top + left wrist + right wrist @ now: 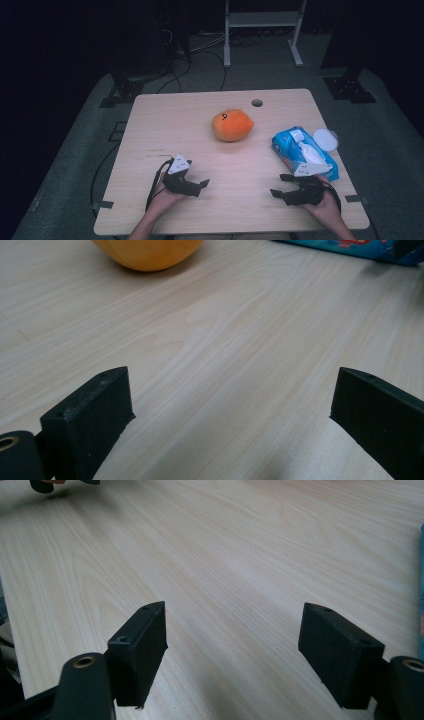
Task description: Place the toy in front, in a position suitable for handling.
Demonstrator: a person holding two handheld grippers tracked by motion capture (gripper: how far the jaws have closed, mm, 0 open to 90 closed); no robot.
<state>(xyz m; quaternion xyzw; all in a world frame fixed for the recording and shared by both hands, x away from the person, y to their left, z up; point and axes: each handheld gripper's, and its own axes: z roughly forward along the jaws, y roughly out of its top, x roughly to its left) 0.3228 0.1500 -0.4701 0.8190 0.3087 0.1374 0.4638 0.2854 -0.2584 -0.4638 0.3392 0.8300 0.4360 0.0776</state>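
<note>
wipes pack (pixel 303 152): soft and light, lid flipped up, one wipe sticking out; just beyond the right gripper (pixel 286 187).
hold: likely by that loose wipe.
grippers: both released; left gripper (pixel 199 186) empty.
orange plush (pixel 232 125): mid-table.

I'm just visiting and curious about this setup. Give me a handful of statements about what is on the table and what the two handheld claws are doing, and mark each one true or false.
1. The orange plush toy lies near the middle of the table. True.
2. The left gripper is clamped on the toy. False: its jaws stand open over bare wood, apart from the toy.
3. The blue pack of wet wipes has its lid flipped open. True: a white wipe sticks out.
4. The right gripper holds a wipe. False: its jaws are open with nothing between them.
5. The wipes pack lies at the table's left side. False: it lies at the right, just beyond the right gripper.
</note>
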